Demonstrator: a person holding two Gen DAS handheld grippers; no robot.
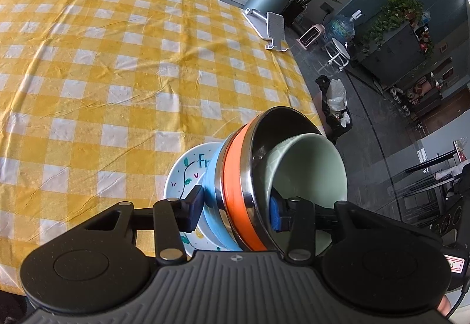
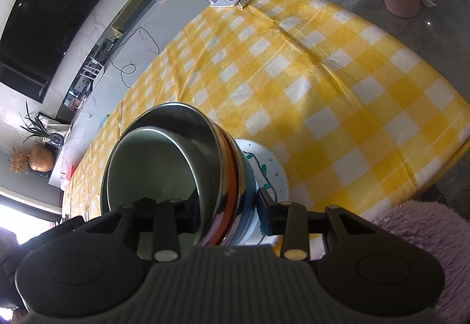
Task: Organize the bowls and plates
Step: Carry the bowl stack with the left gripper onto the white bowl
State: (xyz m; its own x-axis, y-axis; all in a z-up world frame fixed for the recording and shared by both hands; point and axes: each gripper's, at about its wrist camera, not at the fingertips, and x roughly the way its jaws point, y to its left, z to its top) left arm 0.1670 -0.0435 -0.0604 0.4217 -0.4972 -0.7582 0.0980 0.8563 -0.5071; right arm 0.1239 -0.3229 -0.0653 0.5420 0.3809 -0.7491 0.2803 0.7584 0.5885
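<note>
The yellow-and-white checked tablecloth (image 1: 117, 65) covers the whole table and lies bare apart from a white folding phone stand (image 1: 271, 30) at its far corner, which leaves plenty of room to set dishes down. Over the near edge of the cloth hangs the task's stack, carried on its side with the rims facing sideways, not resting flat. At its base is the white round plate painted with a green vine and lettering (image 1: 188, 174); on it sit a pale blue plate (image 1: 213, 200), then a steel bowl with an orange band (image 1: 235, 177), and innermost a pale green ceramic bowl (image 1: 308, 168). Nesting them by size seems meant to move everything at once.

The left gripper (image 1: 238, 211) pinches the stack across its thickness, one pad behind the painted plate and the other inside the green bowl, so the pieces are squeezed together and cannot slide apart. The right gripper (image 2: 226, 214) clamps the same stack from the opposite side, one finger inside the bowls and one on the plate's back, probably to share the weight and stop it twisting
</note>
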